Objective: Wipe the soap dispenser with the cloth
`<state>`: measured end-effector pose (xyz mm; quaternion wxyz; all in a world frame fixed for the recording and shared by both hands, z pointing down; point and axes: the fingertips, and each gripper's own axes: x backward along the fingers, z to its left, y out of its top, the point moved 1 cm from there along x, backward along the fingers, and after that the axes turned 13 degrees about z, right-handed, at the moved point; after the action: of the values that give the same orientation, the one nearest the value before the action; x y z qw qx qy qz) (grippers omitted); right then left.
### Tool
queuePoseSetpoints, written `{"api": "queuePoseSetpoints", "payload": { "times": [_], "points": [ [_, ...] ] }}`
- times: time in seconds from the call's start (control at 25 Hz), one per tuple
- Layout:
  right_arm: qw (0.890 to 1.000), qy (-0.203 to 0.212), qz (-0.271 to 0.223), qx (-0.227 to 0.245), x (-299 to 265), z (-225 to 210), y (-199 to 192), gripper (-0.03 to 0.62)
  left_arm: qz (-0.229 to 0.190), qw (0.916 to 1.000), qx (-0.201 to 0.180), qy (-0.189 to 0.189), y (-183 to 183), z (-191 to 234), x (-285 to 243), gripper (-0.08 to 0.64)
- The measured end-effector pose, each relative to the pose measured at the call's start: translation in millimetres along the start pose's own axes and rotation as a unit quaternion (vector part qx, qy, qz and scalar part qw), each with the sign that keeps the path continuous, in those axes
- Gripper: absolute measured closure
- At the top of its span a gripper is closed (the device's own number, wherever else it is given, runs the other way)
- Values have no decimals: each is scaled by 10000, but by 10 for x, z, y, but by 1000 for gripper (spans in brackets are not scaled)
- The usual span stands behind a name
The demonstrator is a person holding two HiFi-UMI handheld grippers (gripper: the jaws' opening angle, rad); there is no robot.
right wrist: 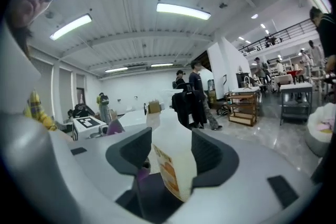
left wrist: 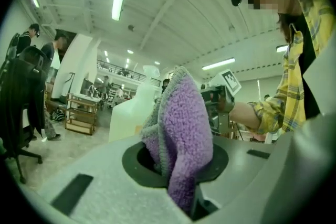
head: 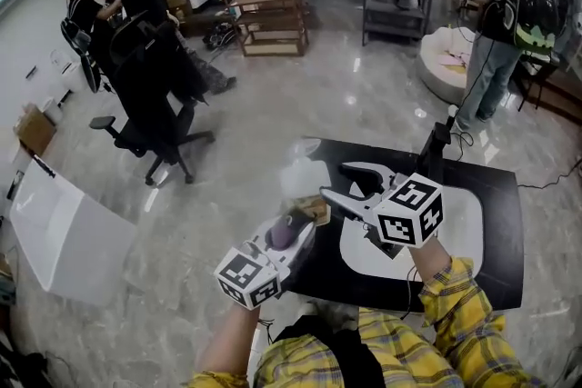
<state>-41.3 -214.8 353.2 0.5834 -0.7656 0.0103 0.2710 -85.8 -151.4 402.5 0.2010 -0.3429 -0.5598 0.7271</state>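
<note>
Black table point(head: 505, 232) stands on glossy grey floor point(head: 300, 114).

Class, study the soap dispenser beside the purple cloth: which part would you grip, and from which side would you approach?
Probably the wide lower body of the soap dispenser, below the narrowing shoulder and pump, because its sides run straighter there. Come in level from the head view's right, since the cloth held in the left gripper occupies its left.
</note>
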Motion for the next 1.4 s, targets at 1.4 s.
{"api": "queuePoseSetpoints", "payload": {
  "times": [1.4],
  "points": [
    [9310,2575,718,2486,-733,217,321,391,-430,9982,218,352,159,30,579,500]
  ]
}}
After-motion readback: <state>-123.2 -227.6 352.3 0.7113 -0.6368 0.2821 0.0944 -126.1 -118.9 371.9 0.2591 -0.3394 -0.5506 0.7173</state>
